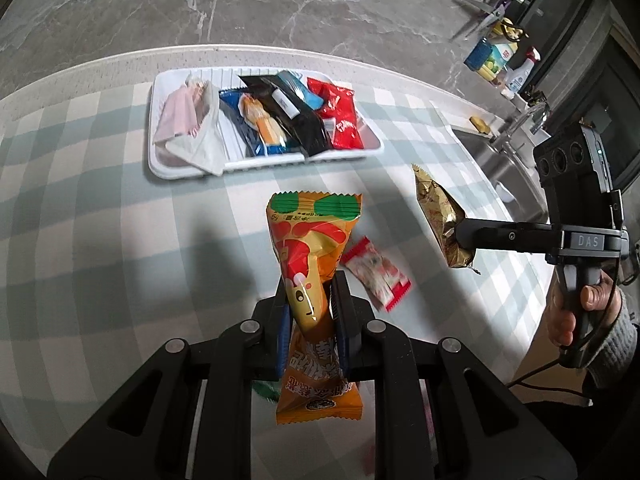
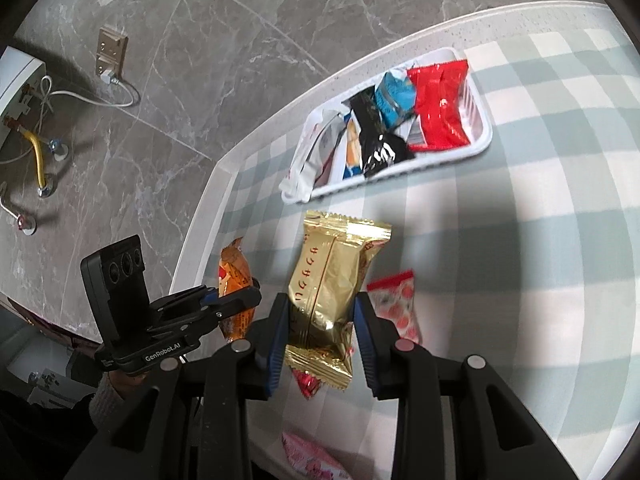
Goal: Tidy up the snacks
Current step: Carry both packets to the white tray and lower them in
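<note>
My left gripper (image 1: 310,300) is shut on an orange snack packet (image 1: 310,256) and holds it above the checked tablecloth. My right gripper (image 2: 322,312) is shut on a gold snack packet (image 2: 330,280), also lifted off the table. In the left wrist view the gold packet (image 1: 438,218) hangs from the right gripper (image 1: 460,236) at the right. In the right wrist view the orange packet (image 2: 234,276) shows in the left gripper (image 2: 240,296). A white tray (image 1: 160,160) with several snacks lies beyond. A small red-and-white packet (image 1: 378,274) lies on the cloth between the grippers.
A sink (image 1: 496,160) with a tap is at the right end of the counter, with bottles (image 1: 500,60) and scissors (image 1: 486,12) behind it. A pink packet (image 2: 308,456) lies near the table's front edge. The marble wall (image 2: 160,40) has a socket and pipes.
</note>
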A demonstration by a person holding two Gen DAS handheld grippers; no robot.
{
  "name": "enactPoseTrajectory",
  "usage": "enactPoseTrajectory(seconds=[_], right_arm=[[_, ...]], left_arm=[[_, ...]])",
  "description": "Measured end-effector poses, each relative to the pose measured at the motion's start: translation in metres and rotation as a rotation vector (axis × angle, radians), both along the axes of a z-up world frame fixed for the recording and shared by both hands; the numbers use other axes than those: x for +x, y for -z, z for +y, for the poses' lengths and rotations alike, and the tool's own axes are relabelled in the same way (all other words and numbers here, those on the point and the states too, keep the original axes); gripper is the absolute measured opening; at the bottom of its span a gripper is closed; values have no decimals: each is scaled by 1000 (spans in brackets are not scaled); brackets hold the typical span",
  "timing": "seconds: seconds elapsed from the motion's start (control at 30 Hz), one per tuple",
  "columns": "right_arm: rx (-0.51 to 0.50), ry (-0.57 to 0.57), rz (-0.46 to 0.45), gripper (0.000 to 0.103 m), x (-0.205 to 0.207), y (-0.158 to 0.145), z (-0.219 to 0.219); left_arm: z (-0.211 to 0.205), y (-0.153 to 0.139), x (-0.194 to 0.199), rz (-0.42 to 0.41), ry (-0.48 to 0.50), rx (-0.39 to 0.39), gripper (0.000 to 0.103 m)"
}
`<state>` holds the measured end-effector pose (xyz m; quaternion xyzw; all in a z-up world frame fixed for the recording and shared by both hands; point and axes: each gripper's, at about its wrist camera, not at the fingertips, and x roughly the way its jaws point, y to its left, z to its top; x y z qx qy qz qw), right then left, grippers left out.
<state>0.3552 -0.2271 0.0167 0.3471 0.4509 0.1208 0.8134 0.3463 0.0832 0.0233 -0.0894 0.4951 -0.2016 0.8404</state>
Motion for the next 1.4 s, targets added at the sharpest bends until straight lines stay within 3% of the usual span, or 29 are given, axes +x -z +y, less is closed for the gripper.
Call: enactPoseTrajectory(seconds=[0.7,1.4], right_arm=[[-15,20,-11,35,79,6,-48],[-58,34,-26,35,143,12,-75]], left_arm=[[16,2,103,-12,-40,20,16],[30,4,174,-19,-96,9,16]])
